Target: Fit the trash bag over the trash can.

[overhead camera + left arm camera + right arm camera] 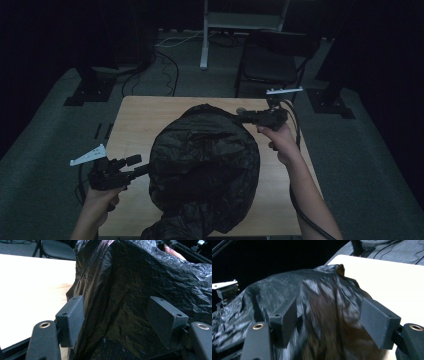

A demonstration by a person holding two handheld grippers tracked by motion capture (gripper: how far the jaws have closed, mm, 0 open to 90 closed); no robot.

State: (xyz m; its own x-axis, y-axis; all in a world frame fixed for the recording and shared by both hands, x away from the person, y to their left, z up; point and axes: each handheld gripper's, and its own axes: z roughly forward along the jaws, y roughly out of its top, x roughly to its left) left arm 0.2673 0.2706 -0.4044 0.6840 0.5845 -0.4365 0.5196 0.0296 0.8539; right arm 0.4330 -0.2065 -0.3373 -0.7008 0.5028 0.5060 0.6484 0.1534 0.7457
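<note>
A big crumpled black plastic bag (pixel 205 165) lies puffed up on the wooden table (pixel 135 120), its lower end hanging over the near edge. My left gripper (pixel 142 171) touches the bag's left side. In the left gripper view its jaws stand open (pixel 117 312) with a ridge of the bag (pixel 140 290) between them. My right gripper (pixel 241 118) is at the bag's far right top. Its jaws are open too (pixel 332 315), straddling the bag (pixel 319 305). The left gripper (pixel 227 291) shows beyond the bag.
A dark chair (pixel 272 60) and a grey stand (pixel 205 35) are behind the table, with cables (pixel 165 65) on the carpet. Black stand bases (pixel 90 90) sit off the table's far corners. Bare tabletop (pixel 30 290) lies left of the bag.
</note>
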